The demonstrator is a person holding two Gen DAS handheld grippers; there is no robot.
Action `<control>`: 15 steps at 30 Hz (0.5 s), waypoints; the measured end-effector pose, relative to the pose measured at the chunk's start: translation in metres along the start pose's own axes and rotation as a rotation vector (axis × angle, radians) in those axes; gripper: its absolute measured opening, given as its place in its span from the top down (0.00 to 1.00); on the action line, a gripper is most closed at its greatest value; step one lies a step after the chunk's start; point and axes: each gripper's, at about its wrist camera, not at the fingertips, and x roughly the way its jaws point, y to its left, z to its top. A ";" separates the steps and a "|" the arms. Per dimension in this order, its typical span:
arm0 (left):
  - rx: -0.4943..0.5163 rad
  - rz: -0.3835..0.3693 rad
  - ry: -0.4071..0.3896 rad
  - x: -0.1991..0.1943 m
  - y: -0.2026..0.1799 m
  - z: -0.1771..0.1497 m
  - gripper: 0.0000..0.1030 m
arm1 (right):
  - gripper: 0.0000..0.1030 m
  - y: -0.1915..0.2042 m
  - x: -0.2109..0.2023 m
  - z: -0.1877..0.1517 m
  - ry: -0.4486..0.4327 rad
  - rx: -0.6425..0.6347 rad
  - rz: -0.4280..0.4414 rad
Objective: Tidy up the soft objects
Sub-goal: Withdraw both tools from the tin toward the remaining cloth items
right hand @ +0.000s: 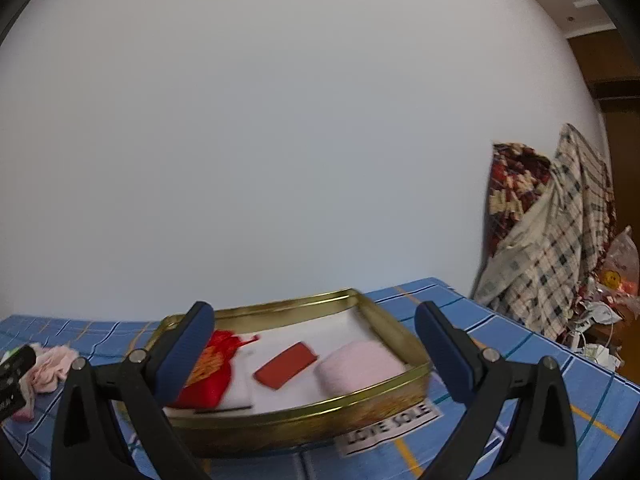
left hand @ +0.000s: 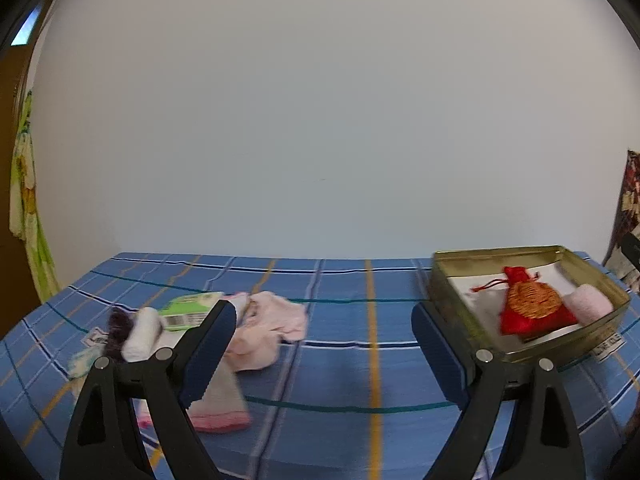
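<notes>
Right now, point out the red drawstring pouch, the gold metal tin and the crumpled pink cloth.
red drawstring pouch (left hand: 534, 310): left wrist view, its gold-patterned belly.
gold metal tin (right hand: 320, 412): right wrist view, its near wall.
crumpled pink cloth (left hand: 272, 320): left wrist view, its bunched middle.

The tin (left hand: 448, 280) stands on the bedsheet (left hand: 340, 360), at the right, near the wall (left hand: 320, 120). In the tin lie a pouch (left hand: 532, 304) at the left, a flat card (right hand: 286, 365) in the middle and a rolled cloth (left hand: 592, 300) at the right. A paper label (right hand: 390, 426) lies under the tin's front edge. Well apart, at the left of the bedsheet, lies a heap of cloths (left hand: 272, 320), with a packet (left hand: 188, 310) and a rolled sock (left hand: 140, 336) just beside it.
</notes>
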 end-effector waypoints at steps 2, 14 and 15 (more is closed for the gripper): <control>-0.007 0.016 0.005 0.001 0.012 0.000 0.12 | 0.01 0.011 -0.004 -0.001 0.003 -0.021 0.018; -0.053 0.114 0.036 0.009 0.078 -0.003 0.12 | 0.01 0.085 -0.022 -0.014 0.039 -0.072 0.189; -0.058 0.121 0.043 0.010 0.082 -0.004 0.12 | 0.01 0.090 -0.022 -0.014 0.045 -0.074 0.201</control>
